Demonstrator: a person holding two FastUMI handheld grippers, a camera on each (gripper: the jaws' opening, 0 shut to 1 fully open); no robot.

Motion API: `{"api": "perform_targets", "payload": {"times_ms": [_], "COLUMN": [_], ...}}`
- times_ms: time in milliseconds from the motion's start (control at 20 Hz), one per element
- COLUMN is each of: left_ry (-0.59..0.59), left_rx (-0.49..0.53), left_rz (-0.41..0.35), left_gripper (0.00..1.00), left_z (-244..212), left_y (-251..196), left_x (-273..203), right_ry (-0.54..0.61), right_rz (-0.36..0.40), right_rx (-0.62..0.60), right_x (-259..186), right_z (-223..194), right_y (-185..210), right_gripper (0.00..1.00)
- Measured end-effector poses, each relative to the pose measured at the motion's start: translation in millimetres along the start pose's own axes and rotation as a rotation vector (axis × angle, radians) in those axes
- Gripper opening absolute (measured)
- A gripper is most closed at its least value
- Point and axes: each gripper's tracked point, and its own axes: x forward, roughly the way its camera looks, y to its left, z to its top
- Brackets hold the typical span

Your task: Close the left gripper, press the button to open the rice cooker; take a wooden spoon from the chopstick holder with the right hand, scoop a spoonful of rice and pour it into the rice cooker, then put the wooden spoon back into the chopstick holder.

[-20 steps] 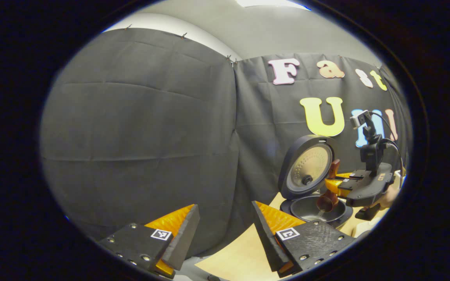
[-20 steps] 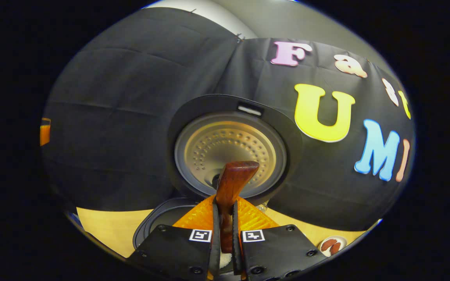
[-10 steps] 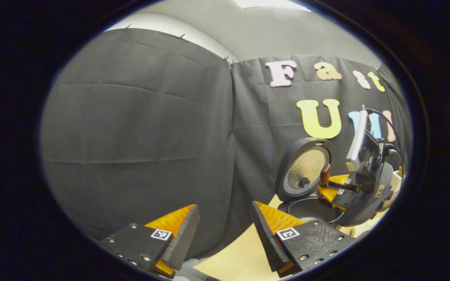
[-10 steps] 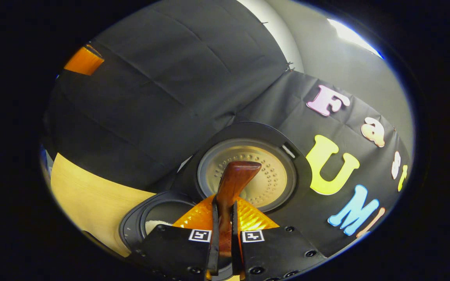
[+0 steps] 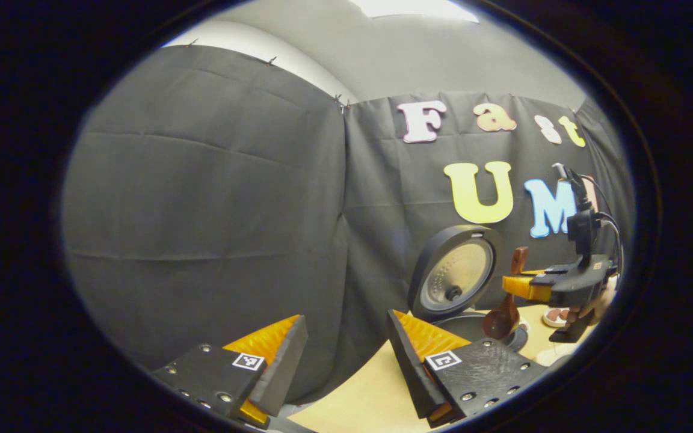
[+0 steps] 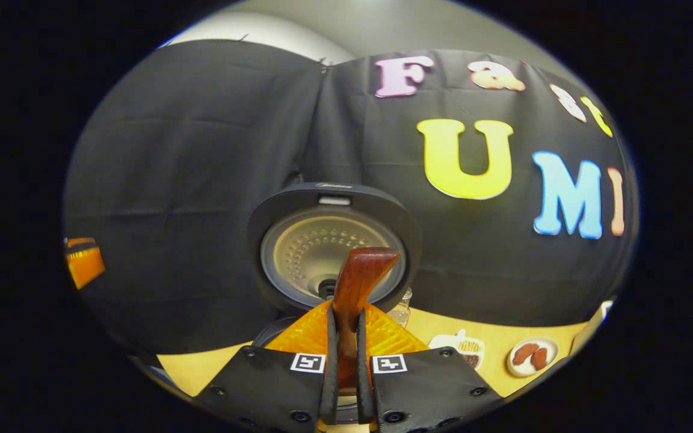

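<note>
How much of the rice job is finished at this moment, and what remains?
Done: the rice cooker stands open, lid up. In hand: the right tool grips the wooden spoon in front of the cooker; the left tool is open. Whether rice was poured cannot be told. Left: returning the spoon to its holder.

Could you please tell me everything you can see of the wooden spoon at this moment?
The wooden spoon looks like reddish-brown, glossy wood. The right gripper is shut on its handle, whose flat end rises in front of the rice cooker's raised lid. In the left gripper view the spoon hangs roughly upright, bowl downward, by the cooker's open pot. Whether the bowl holds rice cannot be told.
</note>
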Motion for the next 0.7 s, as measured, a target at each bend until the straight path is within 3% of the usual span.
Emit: {"api": "perform_targets", "payload": {"times_ms": [250, 700], "left_ry": [-0.033, -0.064], "left_rx": [-0.005, -0.013], "left_rz": [-0.049, -0.153], "left_gripper": [0.80, 0.80], "left_z": [15.4, 33.5], "left_y": [-24.5, -92.2], "left_x": [2.1, 3.7], "right_ry": [-0.016, 0.007], "right_rz": [-0.093, -0.287], "right_rx": [0.137, 0.215], "right_x": [-35.7, -102.1], "right_z": [10.3, -2.6], "right_y": [-50.8, -160.7], "right_gripper": [0.14, 0.14]}}
